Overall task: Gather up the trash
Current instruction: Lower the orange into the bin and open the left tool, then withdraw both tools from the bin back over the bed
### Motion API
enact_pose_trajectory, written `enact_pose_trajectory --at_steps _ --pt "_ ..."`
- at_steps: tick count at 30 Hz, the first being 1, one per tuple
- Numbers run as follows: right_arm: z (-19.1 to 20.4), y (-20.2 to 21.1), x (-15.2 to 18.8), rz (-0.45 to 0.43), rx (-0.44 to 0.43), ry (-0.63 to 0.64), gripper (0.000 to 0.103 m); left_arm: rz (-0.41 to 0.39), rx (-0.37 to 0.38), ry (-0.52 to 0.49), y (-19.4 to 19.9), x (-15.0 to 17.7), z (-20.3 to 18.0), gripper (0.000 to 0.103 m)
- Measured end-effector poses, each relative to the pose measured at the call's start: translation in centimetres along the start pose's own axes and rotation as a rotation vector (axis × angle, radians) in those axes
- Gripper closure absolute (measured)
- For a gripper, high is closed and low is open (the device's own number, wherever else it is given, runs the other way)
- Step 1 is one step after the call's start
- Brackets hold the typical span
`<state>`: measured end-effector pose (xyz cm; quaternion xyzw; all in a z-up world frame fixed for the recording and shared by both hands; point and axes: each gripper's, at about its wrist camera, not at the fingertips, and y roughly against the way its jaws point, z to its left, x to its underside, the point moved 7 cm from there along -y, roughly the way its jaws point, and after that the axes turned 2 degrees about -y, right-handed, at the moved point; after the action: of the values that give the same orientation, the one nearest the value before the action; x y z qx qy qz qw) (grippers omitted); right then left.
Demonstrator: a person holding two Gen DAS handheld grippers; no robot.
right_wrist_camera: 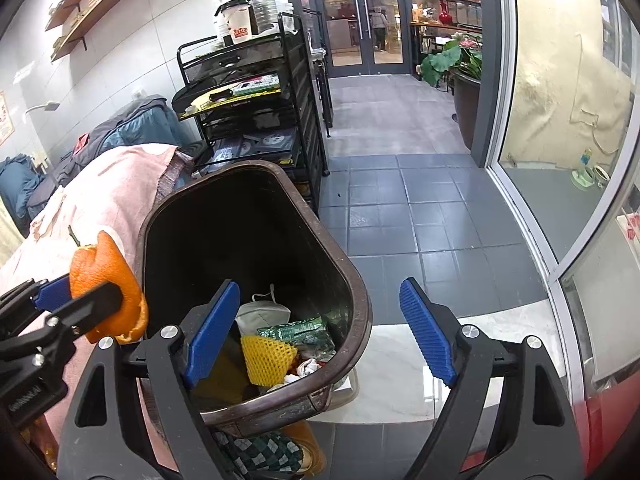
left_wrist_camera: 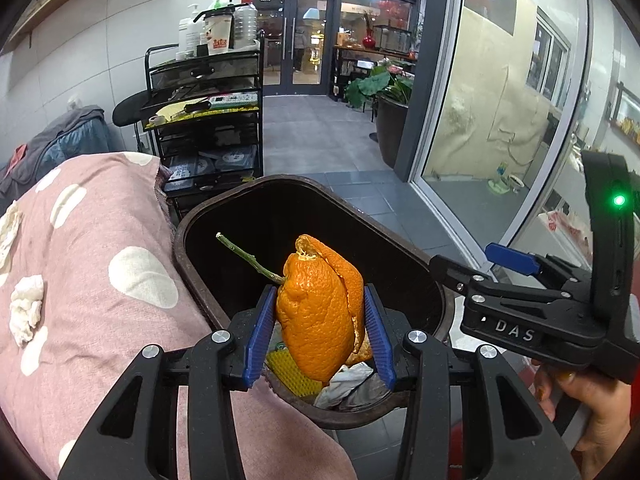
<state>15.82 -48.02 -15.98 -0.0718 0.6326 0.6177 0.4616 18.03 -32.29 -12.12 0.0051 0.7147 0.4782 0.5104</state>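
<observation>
My left gripper [left_wrist_camera: 320, 296] is shut on an orange peel [left_wrist_camera: 316, 312] with a green stem, held over the near end of a dark brown trash bin [left_wrist_camera: 240, 188]. The right wrist view shows the same peel [right_wrist_camera: 100, 268] at the bin's left rim [right_wrist_camera: 142, 240], pinched in the left gripper [right_wrist_camera: 80, 300]. My right gripper [right_wrist_camera: 320, 284] stands open and empty, straddling the bin's right rim; it also shows at the right in the left wrist view [left_wrist_camera: 480, 268]. In the bin lie a yellow foam net [right_wrist_camera: 264, 354], a white mask [right_wrist_camera: 260, 312] and a green wrapper [right_wrist_camera: 296, 330].
A pink spotted blanket [left_wrist_camera: 100, 240] left of the bin carries crumpled white tissues [left_wrist_camera: 26, 308]. Behind the bin stands a black mesh cart [left_wrist_camera: 208, 120] loaded with bottles. Grey tiled floor [right_wrist_camera: 400, 200] runs to glass doors; a glass wall [left_wrist_camera: 500, 100] and a potted plant [left_wrist_camera: 384, 92] are at right.
</observation>
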Motion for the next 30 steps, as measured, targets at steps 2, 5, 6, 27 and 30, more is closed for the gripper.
enact_pose_trajectory --at_steps 2,5,6,27,30 --pt "0.0 0.0 0.2 0.003 0.001 0.001 0.021 0.009 -0.018 -0.016 -0.4 0.0 -0.1 0.059" --pt "0.0 -0.1 0.2 0.006 -0.004 -0.006 0.020 0.018 -0.037 -0.028 -0.7 0.3 0.1 0.051" --pt "0.0 -0.2 0.2 0.009 -0.008 -0.012 0.020 0.014 -0.039 -0.028 -0.6 0.2 0.2 0.044" --pt "3.1 0.3 -0.2 -0.008 -0.116 -0.002 0.018 -0.164 -0.134 -0.056 6.3 -0.3 0.9 0.006" --pt "4.7 0.4 -0.3 -0.014 -0.143 0.024 0.018 -0.180 -0.154 -0.046 7.4 -0.2 1.8 0.006"
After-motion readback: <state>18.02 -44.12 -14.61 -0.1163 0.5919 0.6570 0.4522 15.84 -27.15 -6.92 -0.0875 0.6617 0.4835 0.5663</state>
